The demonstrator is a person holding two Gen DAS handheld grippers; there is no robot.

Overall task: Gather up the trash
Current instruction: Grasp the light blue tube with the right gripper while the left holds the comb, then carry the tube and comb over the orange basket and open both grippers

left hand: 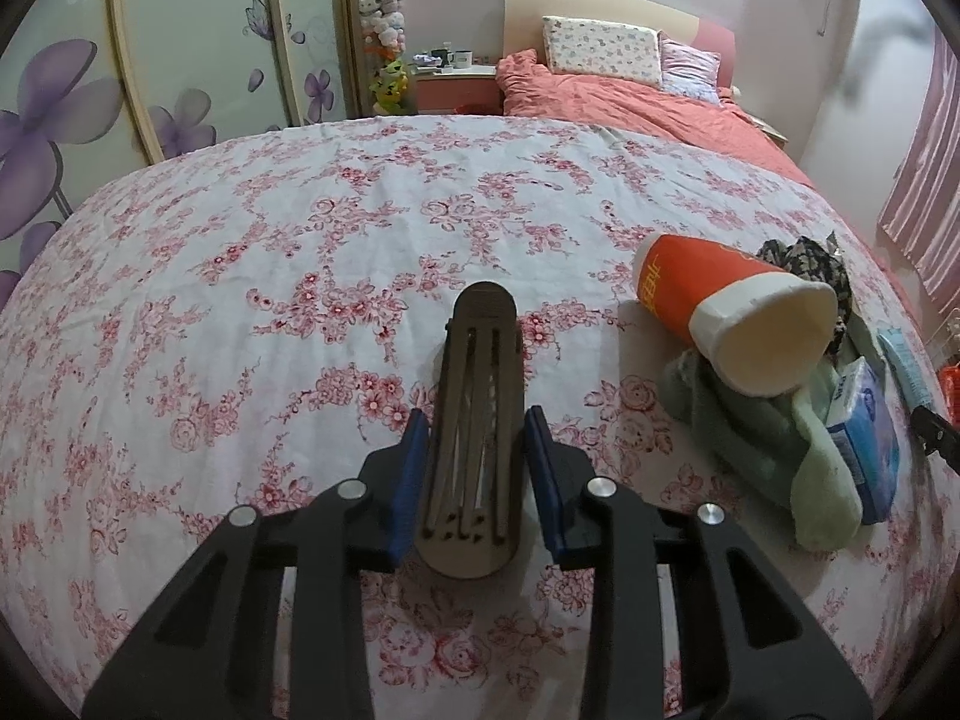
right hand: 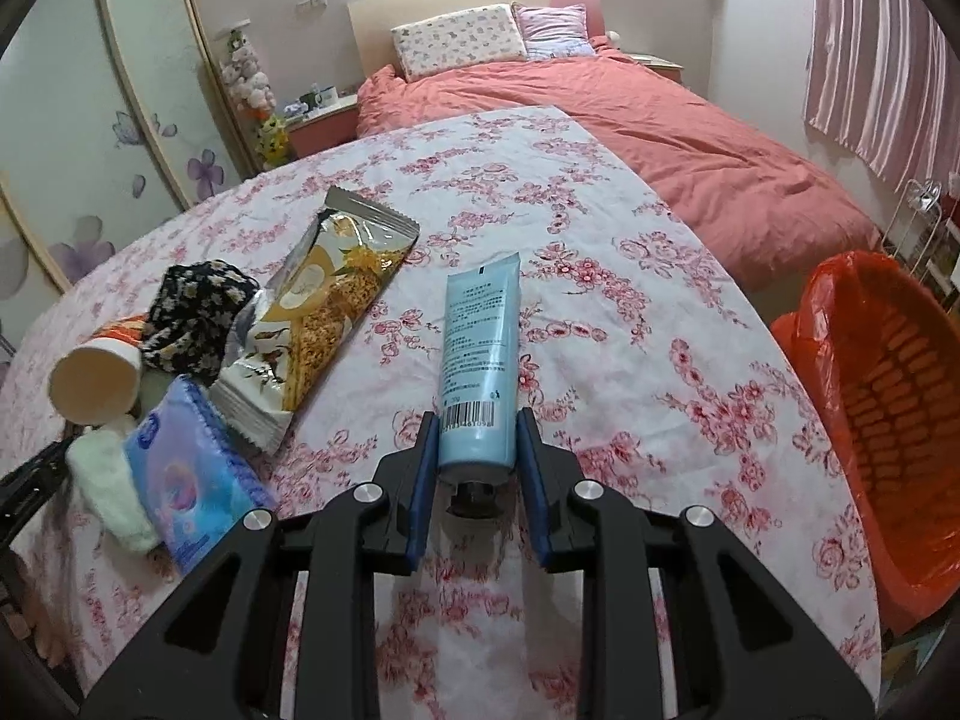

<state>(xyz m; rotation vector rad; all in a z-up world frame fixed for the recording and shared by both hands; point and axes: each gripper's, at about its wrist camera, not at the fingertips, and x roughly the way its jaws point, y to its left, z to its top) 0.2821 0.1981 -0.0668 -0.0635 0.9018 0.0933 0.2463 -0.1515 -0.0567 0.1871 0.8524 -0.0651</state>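
Observation:
My left gripper (left hand: pixel 477 435) straddles a brown folded wooden fan (left hand: pixel 474 438) lying on the floral tablecloth; the blue pads sit close at its sides, with a small gap on the right. My right gripper (right hand: pixel 477 441) is shut on a light blue tube (right hand: pixel 480 354) near its cap end. An orange and white paper cup (left hand: pixel 732 315) lies on its side, also in the right wrist view (right hand: pixel 96 375). A snack wrapper (right hand: pixel 324 300) lies flat left of the tube. An orange-lined trash basket (right hand: pixel 888 396) stands at the table's right edge.
A blue tissue pack (right hand: pixel 192 474), a green cloth (left hand: pixel 774 444) and a black floral cloth (right hand: pixel 198 312) lie by the cup. A bed with a red quilt (right hand: pixel 690 138) is beyond the table. A wardrobe (left hand: pixel 180 60) stands at the left.

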